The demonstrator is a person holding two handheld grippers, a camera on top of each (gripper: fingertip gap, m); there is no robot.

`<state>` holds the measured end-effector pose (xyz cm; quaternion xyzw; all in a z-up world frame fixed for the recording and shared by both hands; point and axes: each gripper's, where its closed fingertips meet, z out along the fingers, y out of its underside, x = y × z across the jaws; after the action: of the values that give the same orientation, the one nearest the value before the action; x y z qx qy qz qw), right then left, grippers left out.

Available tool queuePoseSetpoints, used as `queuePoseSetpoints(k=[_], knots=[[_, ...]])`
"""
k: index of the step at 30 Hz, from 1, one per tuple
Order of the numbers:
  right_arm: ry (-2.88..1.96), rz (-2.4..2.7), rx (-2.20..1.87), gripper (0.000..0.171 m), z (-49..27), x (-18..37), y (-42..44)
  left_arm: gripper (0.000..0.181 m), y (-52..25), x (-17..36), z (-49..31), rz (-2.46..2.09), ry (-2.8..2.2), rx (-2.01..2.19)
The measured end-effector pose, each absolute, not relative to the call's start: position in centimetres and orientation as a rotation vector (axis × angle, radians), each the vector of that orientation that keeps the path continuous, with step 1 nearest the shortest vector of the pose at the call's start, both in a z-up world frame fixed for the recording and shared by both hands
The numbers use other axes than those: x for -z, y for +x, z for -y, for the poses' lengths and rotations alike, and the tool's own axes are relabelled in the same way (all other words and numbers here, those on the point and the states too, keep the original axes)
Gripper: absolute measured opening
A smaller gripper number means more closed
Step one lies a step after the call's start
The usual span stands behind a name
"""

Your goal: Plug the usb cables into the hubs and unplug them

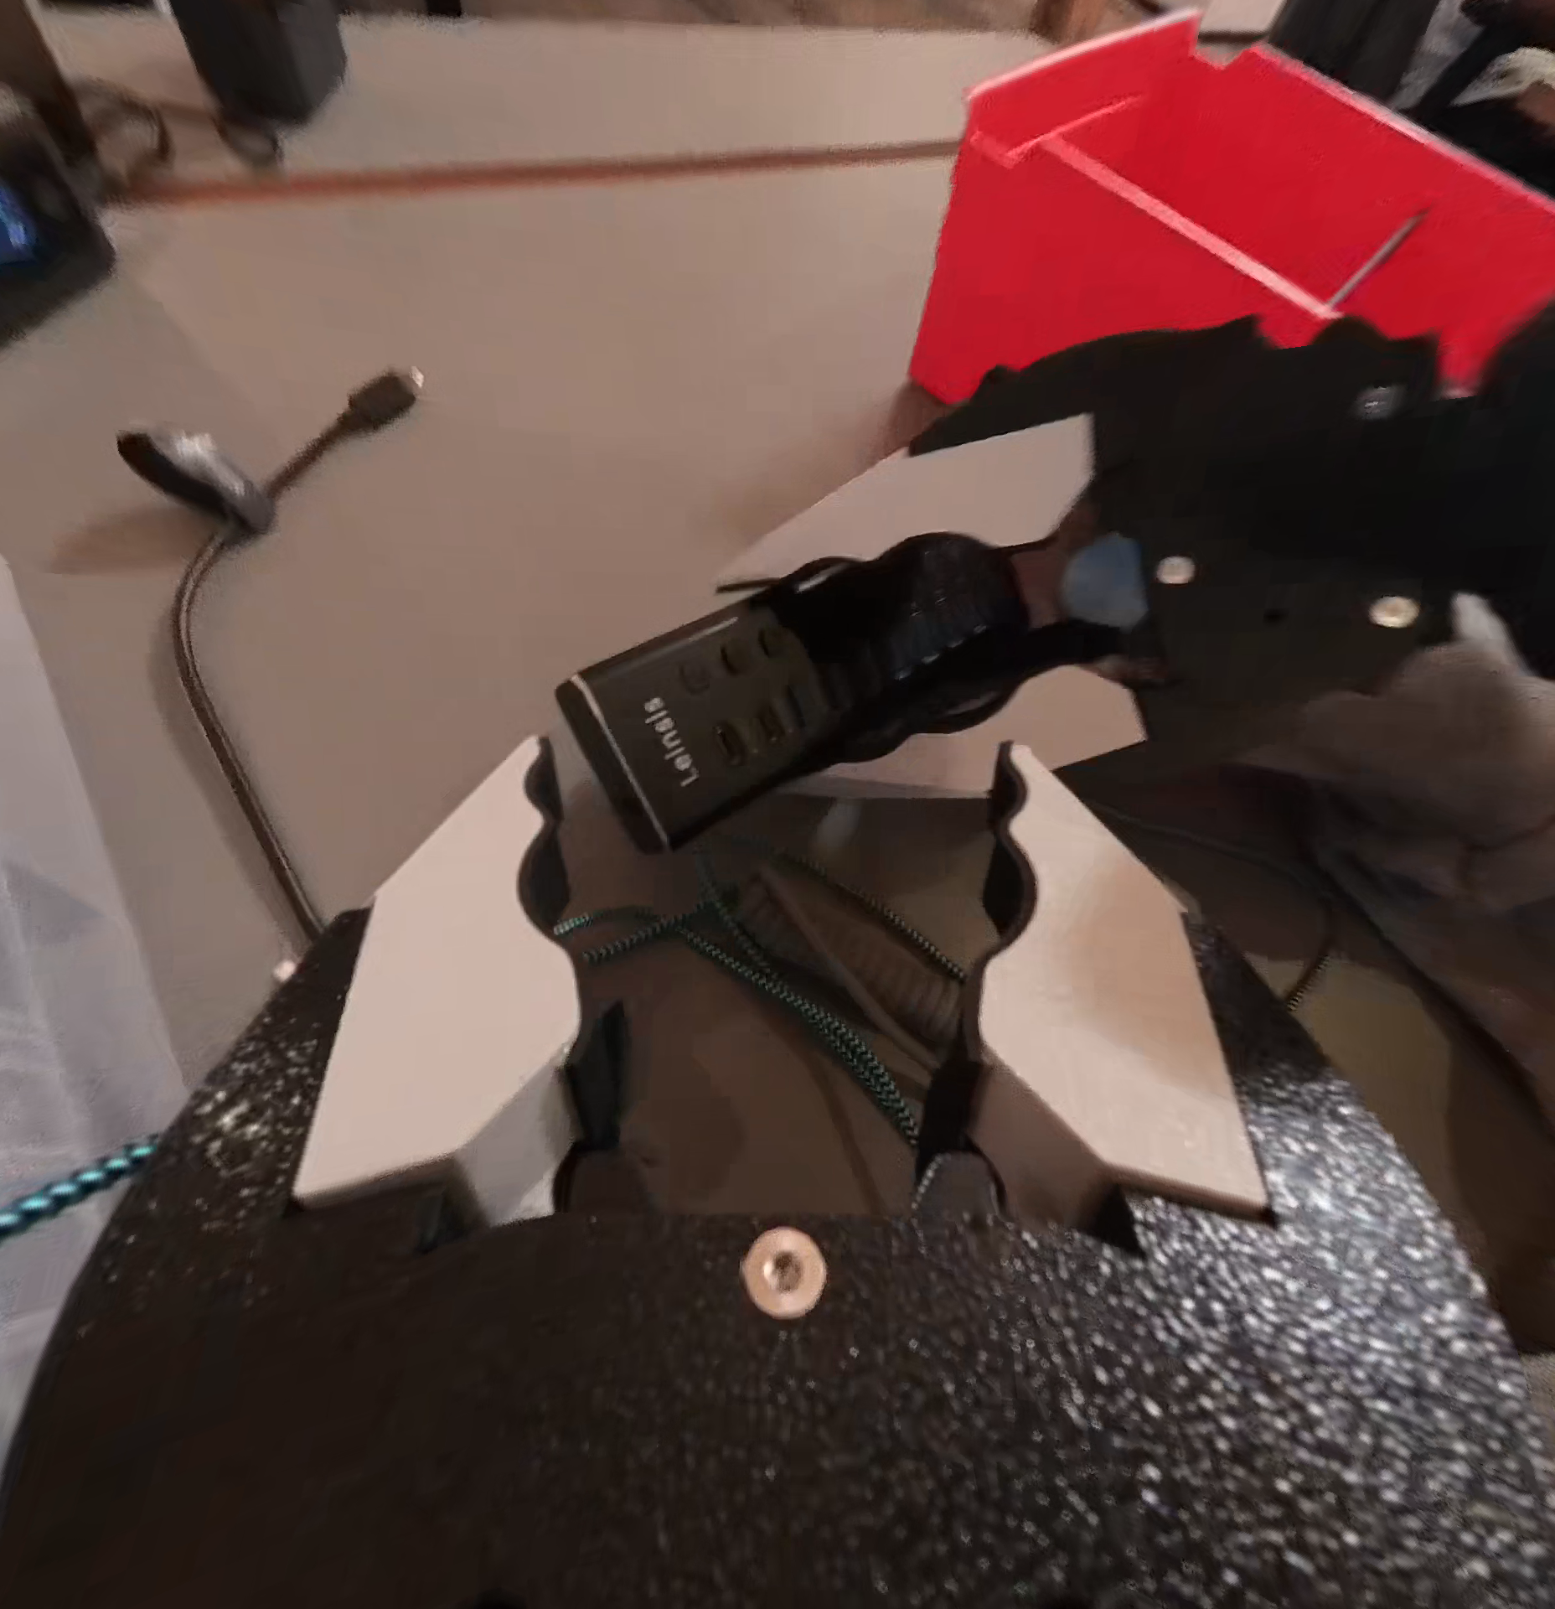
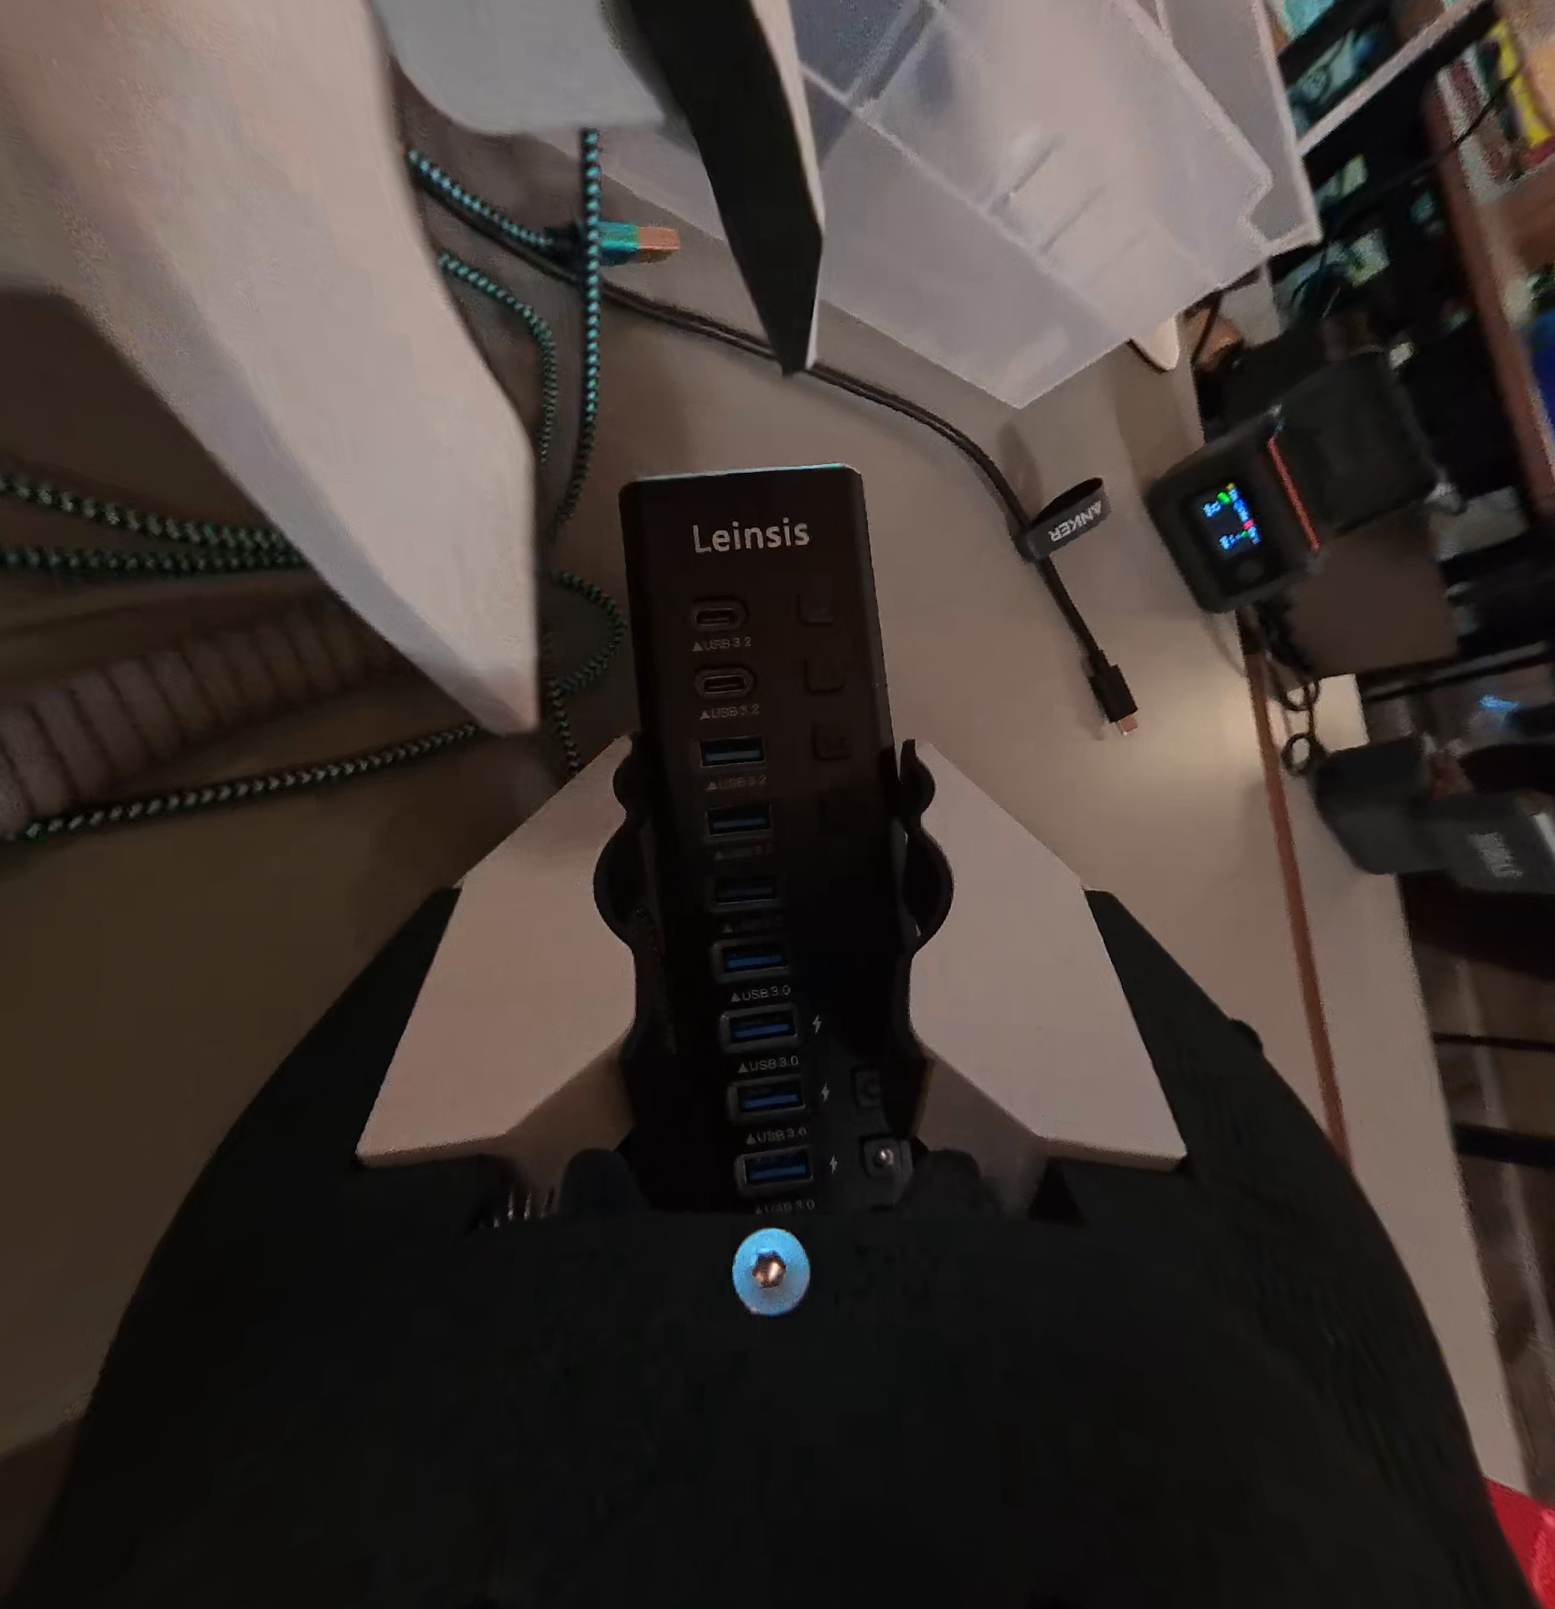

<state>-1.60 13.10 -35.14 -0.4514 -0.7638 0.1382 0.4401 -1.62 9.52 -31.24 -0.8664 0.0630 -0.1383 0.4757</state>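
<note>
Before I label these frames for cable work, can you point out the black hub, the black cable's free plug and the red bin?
black hub (image 2: 748, 696): right wrist view, port face above the fingers.
black cable's free plug (image 2: 1115, 696): right wrist view, plug body.
red bin (image 1: 1192, 261): left wrist view, near wall.

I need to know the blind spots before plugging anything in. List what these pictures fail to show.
- Near end of the long black multi-port USB hub: right wrist view, hidden behind the right gripper, whose jaws are shut on it.
- Far ends of the teal-and-black braided cable: right wrist view, cut off by a pale blurred shape and the left edge.
- Where the thin black cable runs: left wrist view, hidden behind the open left gripper.
</note>
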Motion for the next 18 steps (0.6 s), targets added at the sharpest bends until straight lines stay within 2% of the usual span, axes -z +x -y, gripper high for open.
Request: queuePoseSetpoints(k=[2, 4, 11, 15, 18], knots=[[-1.065, 1.895, -0.316, 0.057, -12.9, 35.2, -1.4, 0.106, -2.1, 32.4, -9.9, -0.086, -2.136, 0.352], [-1.019, 1.888, -0.306, 0.056, -12.6, 35.3, -1.3, 0.103, -1.9, 33.2, -10.0, -0.042, -2.147, 0.426], [-0.917, 1.839, -0.404, 0.053, -12.0, 35.0, -0.4, 0.075, -1.1, 34.2, -10.7, 0.045, -2.132, 0.652], [-0.915, 1.84, -0.447, 0.05, -12.0, 35.1, 0.1, 0.072, -0.3, 35.4, -11.1, 0.057, -2.212, 0.757], [-0.924, 1.84, -0.46, 0.05, -12.1, 35.1, 0.4, 0.053, -0.8, 35.7, -11.4, 0.116, -2.229, 0.786]])
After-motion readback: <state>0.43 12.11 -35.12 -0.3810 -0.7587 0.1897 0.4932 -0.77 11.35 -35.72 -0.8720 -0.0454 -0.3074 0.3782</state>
